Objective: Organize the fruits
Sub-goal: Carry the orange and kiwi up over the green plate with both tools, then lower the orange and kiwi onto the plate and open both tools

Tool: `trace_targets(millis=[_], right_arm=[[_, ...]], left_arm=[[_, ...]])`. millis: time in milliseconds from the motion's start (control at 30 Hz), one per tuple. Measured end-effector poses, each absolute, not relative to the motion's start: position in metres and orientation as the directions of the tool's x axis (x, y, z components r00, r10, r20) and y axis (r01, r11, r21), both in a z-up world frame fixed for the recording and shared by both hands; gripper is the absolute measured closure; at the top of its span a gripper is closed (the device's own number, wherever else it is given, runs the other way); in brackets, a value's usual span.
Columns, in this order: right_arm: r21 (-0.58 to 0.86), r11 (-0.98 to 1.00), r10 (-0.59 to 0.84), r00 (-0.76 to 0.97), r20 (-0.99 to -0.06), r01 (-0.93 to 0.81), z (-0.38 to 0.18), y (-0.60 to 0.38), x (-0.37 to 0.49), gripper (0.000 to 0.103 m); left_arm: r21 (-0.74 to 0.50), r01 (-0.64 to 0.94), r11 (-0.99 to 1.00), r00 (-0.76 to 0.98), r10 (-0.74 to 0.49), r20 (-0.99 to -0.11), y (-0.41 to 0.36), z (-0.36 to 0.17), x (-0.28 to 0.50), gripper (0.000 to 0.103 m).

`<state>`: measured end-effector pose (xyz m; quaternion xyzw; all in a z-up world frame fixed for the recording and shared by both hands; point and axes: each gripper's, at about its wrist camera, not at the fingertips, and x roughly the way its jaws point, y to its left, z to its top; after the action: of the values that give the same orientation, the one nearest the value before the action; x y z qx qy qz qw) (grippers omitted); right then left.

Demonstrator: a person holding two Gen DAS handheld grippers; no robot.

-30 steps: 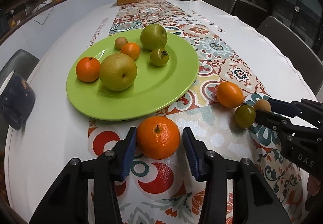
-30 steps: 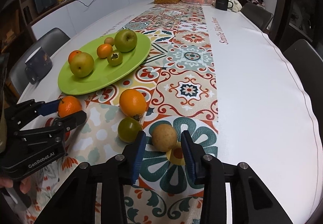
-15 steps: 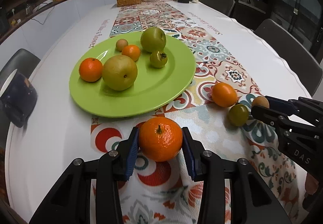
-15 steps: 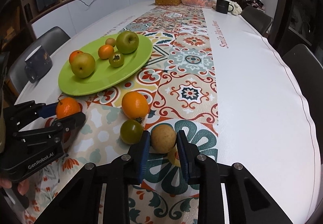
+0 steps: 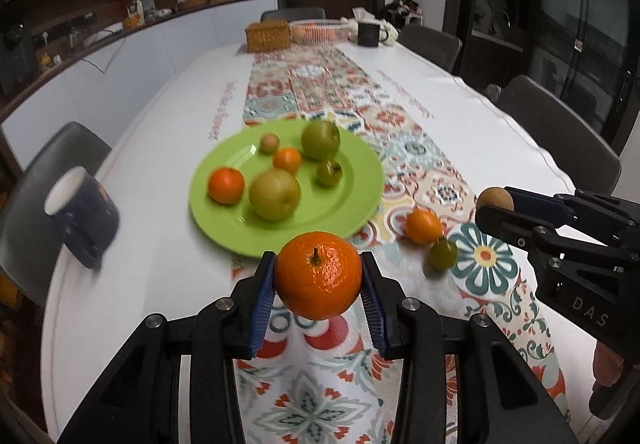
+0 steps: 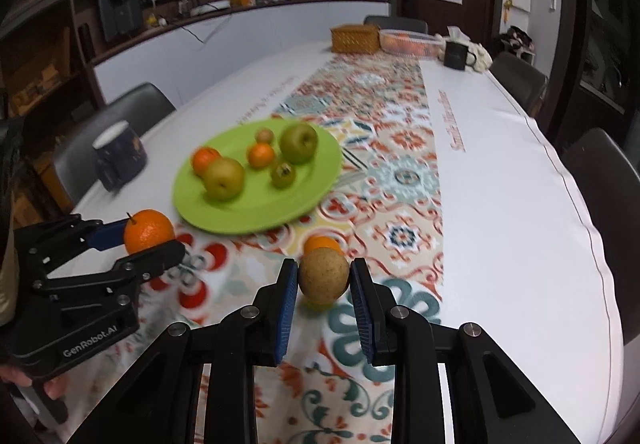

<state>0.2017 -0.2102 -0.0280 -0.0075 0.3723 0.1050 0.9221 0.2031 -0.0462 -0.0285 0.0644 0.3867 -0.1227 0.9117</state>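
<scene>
A stemmed orange mandarin is sitting clamped between the blue pads of the left gripper, which is grasping it clear above the patterned table runner. Off to that gripper's right, the right gripper is gripping a small brown round fruit between its own blue pads, likewise lifted off the cloth; from the left wrist view this brown fruit is showing at the tips of the black fingers.

Just ahead of and below the right gripper, partly hidden behind the brown fruit, an orange is lying on the runner; in the left wrist view it is sitting just beside a small green persimmon-like fruit, both between the two grippers.

Beyond the left gripper, a green plate is holding six fruits: a green apple, a yellow-green pear, two small oranges, a little green fruit and a tiny brown one. Further left of the plate, a dark blue mug is standing near the table edge, blurred
</scene>
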Motion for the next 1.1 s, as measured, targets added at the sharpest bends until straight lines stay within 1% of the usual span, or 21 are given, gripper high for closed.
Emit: trace_targets(millis=[267, 533, 800, 1100], right_arm=[[0.061, 0.966, 0.230, 0.734, -0.640, -0.250, 0.000, -0.186, 0.214, 0.075], [0.058, 0.960, 0.251, 0.746, -0.617, -0.275, 0.014, -0.167, 0.241, 0.075], [0.082, 0.957, 0.266, 0.724, -0.636, -0.279, 0.007, -0.155, 0.280, 0.075], [0.078, 0.955, 0.262, 0.688, -0.677, -0.287, -0.012, -0.144, 0.321, 0.075]], left_arm=[[0.054, 0.245, 0.968, 0.721, -0.144, -0.678, -0.031, -0.003, 0.216, 0.063], [0.071, 0.226, 0.972, 0.742, -0.125, -0.659, -0.019, 0.007, 0.241, 0.063], [0.045, 0.213, 0.976, 0.741, -0.131, -0.659, -0.008, 0.006, 0.281, 0.063], [0.039, 0.234, 0.971, 0.702, -0.141, -0.698, -0.003, -0.018, 0.321, 0.063]])
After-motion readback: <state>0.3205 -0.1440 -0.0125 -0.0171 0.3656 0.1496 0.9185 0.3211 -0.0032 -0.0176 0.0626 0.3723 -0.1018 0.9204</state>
